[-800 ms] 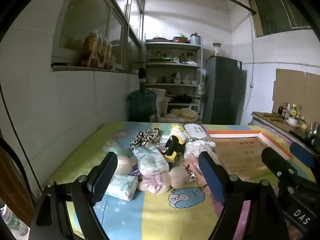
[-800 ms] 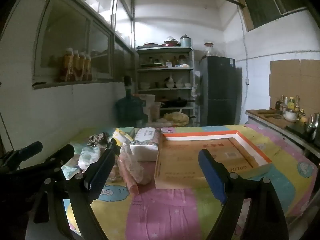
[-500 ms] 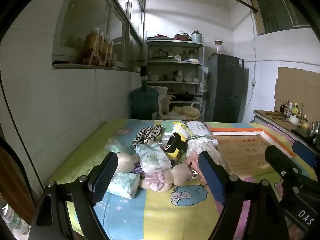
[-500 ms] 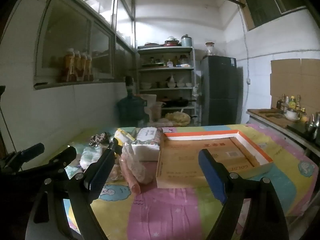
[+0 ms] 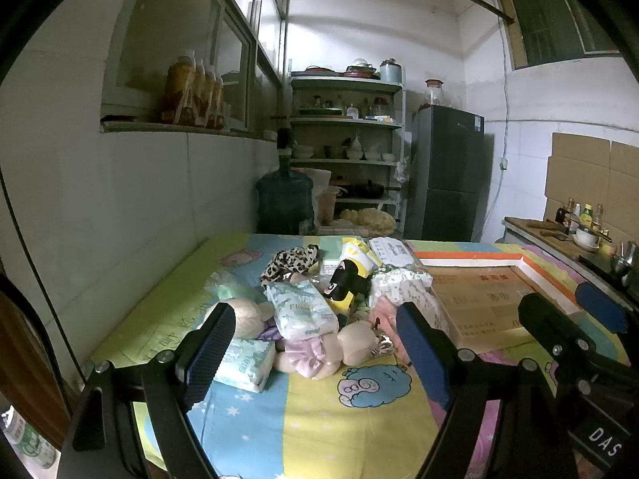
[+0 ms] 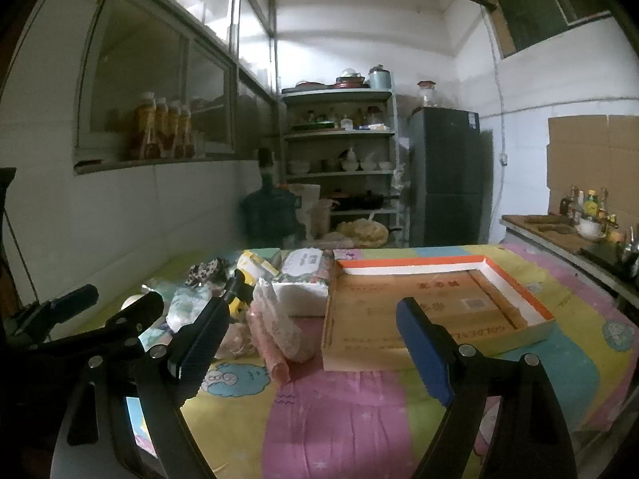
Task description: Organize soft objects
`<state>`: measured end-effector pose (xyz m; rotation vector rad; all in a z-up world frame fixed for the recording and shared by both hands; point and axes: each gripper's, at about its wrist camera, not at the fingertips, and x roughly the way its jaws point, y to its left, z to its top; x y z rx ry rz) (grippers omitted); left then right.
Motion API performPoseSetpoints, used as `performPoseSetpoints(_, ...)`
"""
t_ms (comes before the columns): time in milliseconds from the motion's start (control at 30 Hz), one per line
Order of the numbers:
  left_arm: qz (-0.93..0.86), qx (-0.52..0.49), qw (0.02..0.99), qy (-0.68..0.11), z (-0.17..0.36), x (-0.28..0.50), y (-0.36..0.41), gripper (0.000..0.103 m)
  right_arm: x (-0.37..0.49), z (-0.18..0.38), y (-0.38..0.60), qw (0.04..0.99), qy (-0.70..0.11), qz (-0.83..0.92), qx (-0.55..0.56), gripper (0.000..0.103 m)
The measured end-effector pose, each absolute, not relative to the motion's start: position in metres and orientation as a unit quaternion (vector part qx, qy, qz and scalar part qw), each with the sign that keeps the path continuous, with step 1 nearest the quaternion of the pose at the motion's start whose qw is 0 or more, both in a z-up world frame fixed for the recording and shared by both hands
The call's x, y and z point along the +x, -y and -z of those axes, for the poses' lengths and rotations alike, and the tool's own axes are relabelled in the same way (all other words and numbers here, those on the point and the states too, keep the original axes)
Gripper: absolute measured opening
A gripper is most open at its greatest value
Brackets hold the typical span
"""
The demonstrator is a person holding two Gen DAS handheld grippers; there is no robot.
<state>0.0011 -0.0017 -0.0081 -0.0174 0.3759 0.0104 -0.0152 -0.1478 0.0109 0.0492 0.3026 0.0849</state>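
Two grippers spread wide, nothing held. Pile of soft objects (image 5: pixel 303 319) straight ahead of left gripper (image 5: pixel 311 353), nearer than right gripper (image 6: pixel 311 345); tissue pack (image 5: pixel 301 309) lying lengthwise away, cardboard tray (image 6: pixel 431 303) on right.

My left claw (image 5: pixel 313 353) is a black metal frame with two angled arms, each ending in a dark blue ribbed pad and pinned with silver screws. My right claw (image 6: pixel 309 349) has the same build: black struts, blue pads, bright screw heads. White letters "DAS" mark its black body.
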Motion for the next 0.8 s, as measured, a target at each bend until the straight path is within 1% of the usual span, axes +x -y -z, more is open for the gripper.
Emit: performPoseSetpoints(800,-0.001,-0.012,0.981,-0.194,0.0124,0.0045,0.0010,0.083,-0.0141,-0.0086,0.1468,0.987,-0.154,-0.048,0.026,0.087)
